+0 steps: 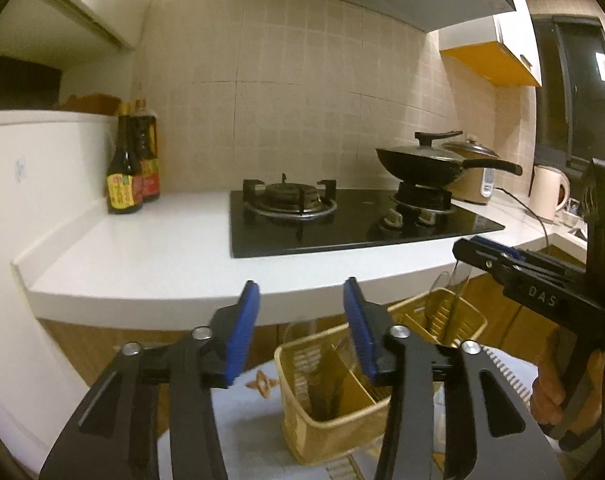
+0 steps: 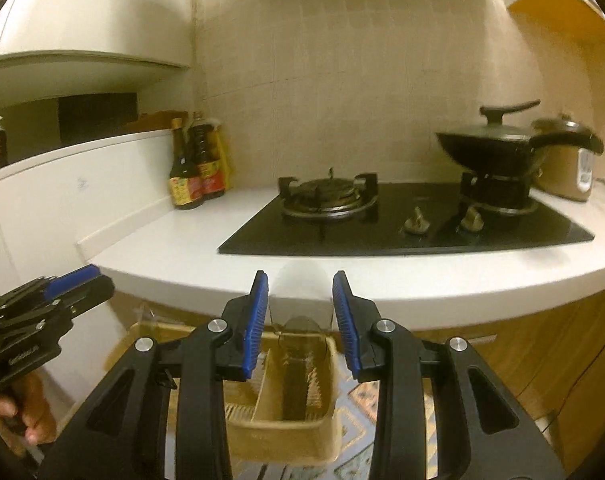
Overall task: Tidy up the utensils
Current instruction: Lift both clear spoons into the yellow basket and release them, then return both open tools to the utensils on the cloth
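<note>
Both grippers hang in front of the white counter (image 1: 150, 256), and neither has anything between its pads: the left gripper (image 1: 301, 308) stands spread wide, and the right gripper (image 2: 300, 304) is likewise released, its blue pads apart with only air between them. Below them, on a patterned cloth (image 1: 238, 384) lower than the counter's front edge, sits the tan utensil caddy (image 1: 334, 416) — a slotted basket split by a divider into compartments. Something dark stands in one compartment, and clear, hard-to-read shapes rise from the caddy (image 2: 286, 420); whether these are utensils already sorted cannot be told. No loose utensils show on the counter or the cloth, so the task looks either nearly finished or waiting on items out of sight — which of the two, these views do not settle.
</note>
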Motion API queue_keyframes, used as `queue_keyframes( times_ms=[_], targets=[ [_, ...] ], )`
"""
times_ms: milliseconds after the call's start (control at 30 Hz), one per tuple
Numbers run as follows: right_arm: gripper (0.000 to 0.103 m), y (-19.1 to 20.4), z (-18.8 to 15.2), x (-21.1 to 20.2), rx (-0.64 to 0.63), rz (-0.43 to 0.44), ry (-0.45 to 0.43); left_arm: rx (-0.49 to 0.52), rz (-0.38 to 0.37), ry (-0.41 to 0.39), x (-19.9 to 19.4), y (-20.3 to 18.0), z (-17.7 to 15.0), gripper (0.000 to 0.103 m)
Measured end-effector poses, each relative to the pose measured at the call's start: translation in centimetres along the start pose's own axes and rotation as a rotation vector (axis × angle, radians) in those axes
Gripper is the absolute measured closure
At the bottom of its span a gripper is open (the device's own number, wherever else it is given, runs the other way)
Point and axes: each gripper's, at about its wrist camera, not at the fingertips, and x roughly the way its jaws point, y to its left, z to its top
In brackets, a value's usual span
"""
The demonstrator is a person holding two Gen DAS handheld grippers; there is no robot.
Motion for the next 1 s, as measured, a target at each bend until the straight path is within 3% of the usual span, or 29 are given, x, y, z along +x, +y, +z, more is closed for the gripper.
queue_keyframes(
  times_ms=[67,133,200,400,533,700,833,1000],
  targets=[
    [0.071,-0.2,-0.4,-1.0,0.006,0.013,0.018,-0.013,-0.022,0.016,-0.6,0.2,0.0,0.056],
    [0.048,-0.5,-0.6,-2.0,0.017,0.024,0.04,-0.035,-0.042,0.029,-1.6,0.5,0.0,0.055],
    [0.04,-0.7,-0.8,-3.0,0.032,0.024,0.046,-0.052,-0.072,0.044,-2.5,0.6,0.0,0.053],
    [0.04,0.0,-2.2,-6.1,0.02,0.016,0.134,-0.051,-0.072,0.103,-5.9,0.1,-1.3,0.052],
    [0.04,0.8,-3.6,-7.1,0.01,0.046,0.256,-0.057,-0.068,0.187,-7.1,-0.3,-2.8,0.052],
    [0.041,2.3,-6.4,-7.3,-0.017,0.076,0.42,-0.07,-0.052,0.345,-7.2,-0.7,-6.4,0.052],
    [0.046,3.0,-9.6,-6.8,-0.009,0.113,0.569,-0.089,-0.04,0.423,-6.9,-0.9,-9.8,0.052],
    [0.047,2.9,-12.8,-6.3,-0.014,0.063,0.678,-0.125,-0.033,0.527,-5.8,-1.4,-14.1,0.054]
  ],
)
